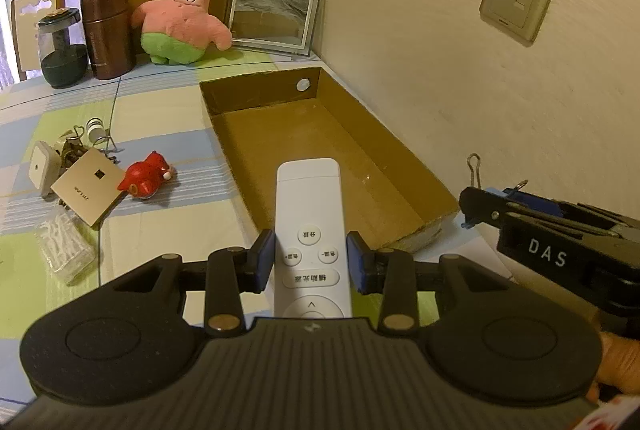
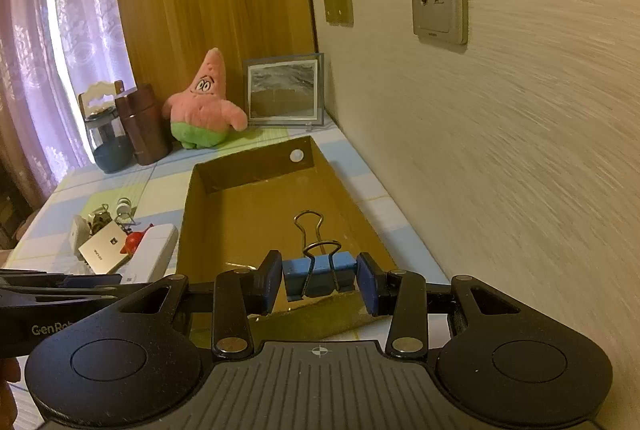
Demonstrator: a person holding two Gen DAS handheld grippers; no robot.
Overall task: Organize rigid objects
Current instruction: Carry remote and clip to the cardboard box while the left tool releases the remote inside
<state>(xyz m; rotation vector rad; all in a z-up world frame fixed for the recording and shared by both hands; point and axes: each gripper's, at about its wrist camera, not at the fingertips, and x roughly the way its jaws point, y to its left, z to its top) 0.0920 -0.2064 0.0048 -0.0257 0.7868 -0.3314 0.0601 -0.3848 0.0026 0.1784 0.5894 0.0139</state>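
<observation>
Between our left tongs (image 1: 311,262) we pinch a white remote (image 1: 310,230), its far end reaching over the near edge of the open cardboard box (image 1: 360,146). Our right tongs (image 2: 320,278) are clamped on a blue binder clip (image 2: 318,276), wire handles up, held above the box's near end by the wall. From the left wrist view, those right tongs come in from the right with the clip at their tip. The box lies on the checked tabletop (image 1: 160,102), with a small white disc (image 1: 303,84) on its far wall and nothing else that we can see inside. Left of the box sits a loose heap: a red toy (image 1: 146,176), a gold square plate (image 1: 88,188), a white square piece (image 1: 40,166), more clips (image 1: 86,142) and a clear bag (image 1: 66,246). At the back stand a pink starfish plush (image 1: 184,18), a framed picture (image 1: 274,16), a brown flask (image 1: 107,30) and a dark jar (image 1: 62,50).
</observation>
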